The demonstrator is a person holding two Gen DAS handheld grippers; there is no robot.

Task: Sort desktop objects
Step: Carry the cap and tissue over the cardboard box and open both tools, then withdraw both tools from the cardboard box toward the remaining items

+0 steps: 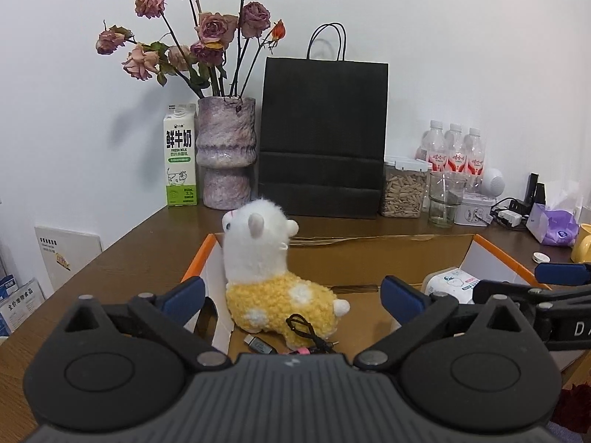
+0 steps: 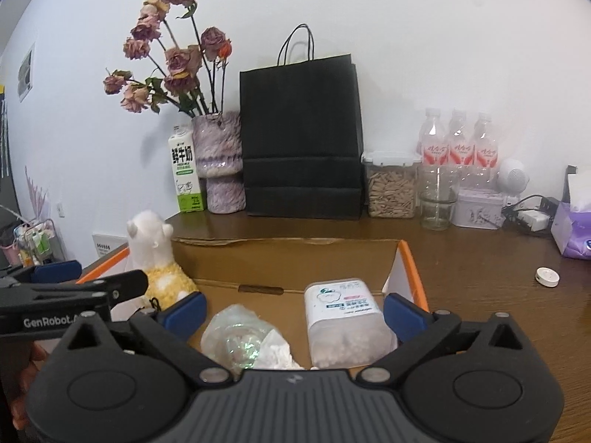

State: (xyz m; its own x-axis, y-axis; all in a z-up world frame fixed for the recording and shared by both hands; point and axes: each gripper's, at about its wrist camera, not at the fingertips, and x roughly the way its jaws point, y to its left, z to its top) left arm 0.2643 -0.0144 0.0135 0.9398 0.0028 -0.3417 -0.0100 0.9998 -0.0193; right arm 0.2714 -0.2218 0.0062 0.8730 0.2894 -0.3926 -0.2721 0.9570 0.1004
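Note:
An open cardboard box (image 1: pixel 369 258) with orange edges lies on the brown desk. In it, on the left, stands a white and yellow plush alpaca (image 1: pixel 266 269), with a black cable (image 1: pixel 306 328) and a grey adapter (image 1: pixel 260 345) at its feet. My left gripper (image 1: pixel 293 295) is open above them, its pads apart from the plush. In the right wrist view, my right gripper (image 2: pixel 295 312) is open over a clear cotton-swab container (image 2: pixel 343 317) and a crumpled clear plastic bag (image 2: pixel 240 336) in the box (image 2: pixel 410 258). Neither pad touches them. The left gripper (image 2: pixel 96 277) shows at the left.
Along the wall stand a milk carton (image 1: pixel 180 155), a vase of dried roses (image 1: pixel 226 151), a black paper bag (image 1: pixel 323 136), a seed jar (image 1: pixel 402 188), a glass (image 1: pixel 443 199) and water bottles (image 1: pixel 454 147). A tissue pack (image 2: pixel 572 229) and a white cap (image 2: pixel 546 277) lie at right.

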